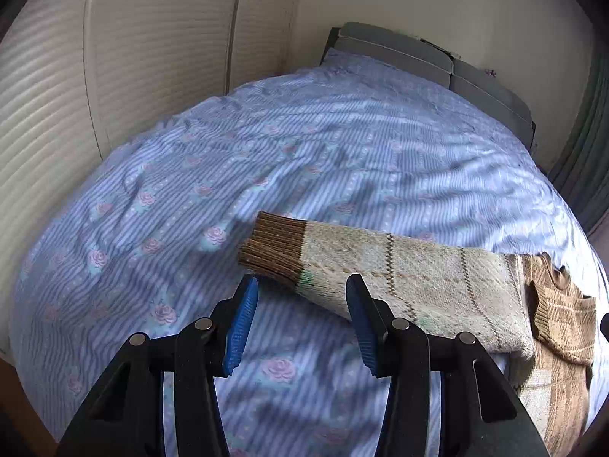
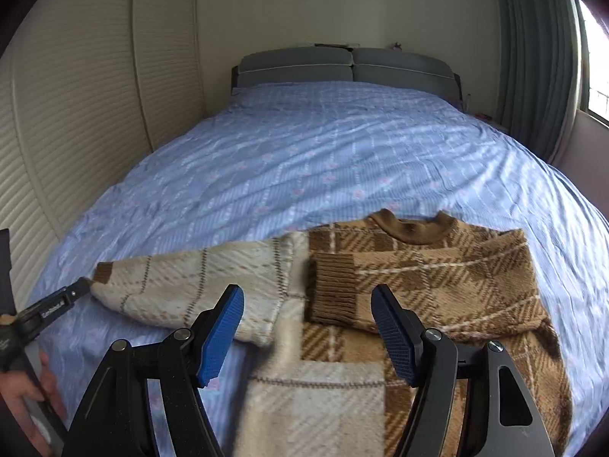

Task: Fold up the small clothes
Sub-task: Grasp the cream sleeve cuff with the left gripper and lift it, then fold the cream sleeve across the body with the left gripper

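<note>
Both my left tongs [image 1: 300,304] and right tongs [image 2: 307,314] gape wide, holding nothing, above the plaid sweater [image 2: 418,266] spread on the bed [image 2: 304,152].

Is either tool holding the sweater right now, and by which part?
Nothing is held. The left tool is open beside the cream sleeve's brown cuff, not gripping it. The right tool is open above the sweater, near the folded-in brown cuff.

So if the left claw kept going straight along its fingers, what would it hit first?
Probably the brown ribbed cuff of the sweater's cream sleeve, which lies just ahead of the open left claw on the bedspread; depth is unclear.
</note>
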`<state>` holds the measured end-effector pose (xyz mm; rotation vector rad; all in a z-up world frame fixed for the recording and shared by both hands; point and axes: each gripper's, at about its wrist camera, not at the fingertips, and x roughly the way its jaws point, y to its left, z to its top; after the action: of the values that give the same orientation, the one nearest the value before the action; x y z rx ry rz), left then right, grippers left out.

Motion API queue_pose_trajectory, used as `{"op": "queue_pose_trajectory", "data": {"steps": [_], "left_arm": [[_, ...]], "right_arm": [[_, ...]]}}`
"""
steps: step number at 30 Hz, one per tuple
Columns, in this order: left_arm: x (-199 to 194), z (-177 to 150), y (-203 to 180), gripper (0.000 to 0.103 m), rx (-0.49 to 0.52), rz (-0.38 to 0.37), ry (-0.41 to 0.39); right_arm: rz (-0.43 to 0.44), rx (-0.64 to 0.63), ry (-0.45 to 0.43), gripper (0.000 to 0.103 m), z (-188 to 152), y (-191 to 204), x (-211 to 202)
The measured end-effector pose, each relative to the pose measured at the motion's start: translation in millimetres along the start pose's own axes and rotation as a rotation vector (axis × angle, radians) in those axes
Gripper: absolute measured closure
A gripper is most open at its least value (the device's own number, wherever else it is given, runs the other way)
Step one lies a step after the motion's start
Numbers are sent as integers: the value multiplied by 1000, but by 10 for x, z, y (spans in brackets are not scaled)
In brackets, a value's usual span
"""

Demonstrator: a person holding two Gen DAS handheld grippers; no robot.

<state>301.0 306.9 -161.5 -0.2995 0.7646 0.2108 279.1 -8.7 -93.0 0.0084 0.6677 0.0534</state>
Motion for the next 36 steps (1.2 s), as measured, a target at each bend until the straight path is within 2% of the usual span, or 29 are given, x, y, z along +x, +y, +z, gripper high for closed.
{"op": "queue_pose_trajectory", "data": {"steps": [6, 12, 15, 16, 18, 22, 26, 30, 36], "left_arm": [[267, 39, 263, 55, -121, -83, 31], [505, 59, 471, 57, -266, -162, 57], [597, 60, 535, 70, -323, -204, 77], [611, 54, 551, 81, -336, -213, 85], [576, 38, 556, 89, -349, -223, 77], [345, 94, 378, 92, -281, -208, 15], [5, 251, -22, 92, -177, -221, -56], [-375, 374, -662, 92, -49, -279, -117], [-793, 426, -1777, 92, 102, -404, -140]], "right_arm": [[40, -80, -18, 34, 74, 541, 36], [49, -121, -6, 34, 11, 742, 119], [46, -119, 12, 34, -17, 743, 182], [46, -116, 16, 34, -22, 734, 190], [43, -113, 17, 34, -21, 698, 183], [15, -119, 1, 34, -24, 538, 90], [-10, -57, 9, 34, -27, 131, -30], [-52, 18, 2, 34, 0, -381, -190], [-120, 120, -44, 34, 30, -1207, -504]]}}
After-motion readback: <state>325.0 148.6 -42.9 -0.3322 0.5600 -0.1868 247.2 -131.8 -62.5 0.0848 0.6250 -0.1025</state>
